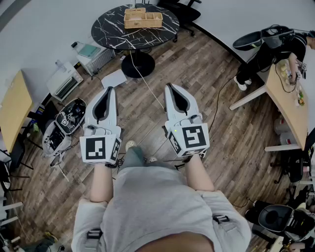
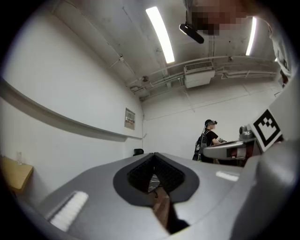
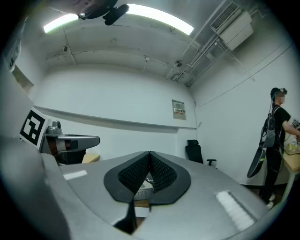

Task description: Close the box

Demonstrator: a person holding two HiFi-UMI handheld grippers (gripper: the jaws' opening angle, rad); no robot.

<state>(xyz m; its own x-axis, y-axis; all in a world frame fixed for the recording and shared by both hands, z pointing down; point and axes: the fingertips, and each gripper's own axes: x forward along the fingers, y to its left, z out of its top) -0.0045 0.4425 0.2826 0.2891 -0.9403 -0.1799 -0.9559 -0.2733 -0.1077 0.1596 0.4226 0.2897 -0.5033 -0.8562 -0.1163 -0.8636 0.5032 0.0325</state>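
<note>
A light wooden box (image 1: 142, 18) stands on a round black marble table (image 1: 111, 25) at the top of the head view, well ahead of both grippers. The box's top looks open; its inside cannot be made out. My left gripper (image 1: 108, 90) is held over the wooden floor, its jaws shut with nothing between them. Beside it to the right my right gripper (image 1: 171, 87) is also shut and empty. In the left gripper view the left gripper (image 2: 154, 157) points up at wall and ceiling. The right gripper (image 3: 150, 154) in its own view does the same.
A cable (image 1: 146, 78) runs from the table across the floor between the grippers. White appliances (image 1: 64, 81) and equipment cases (image 1: 70, 115) lie at the left. A person (image 1: 268, 49) stands at a wooden desk (image 1: 290, 106) on the right. An office chair (image 1: 183, 11) stands behind the table.
</note>
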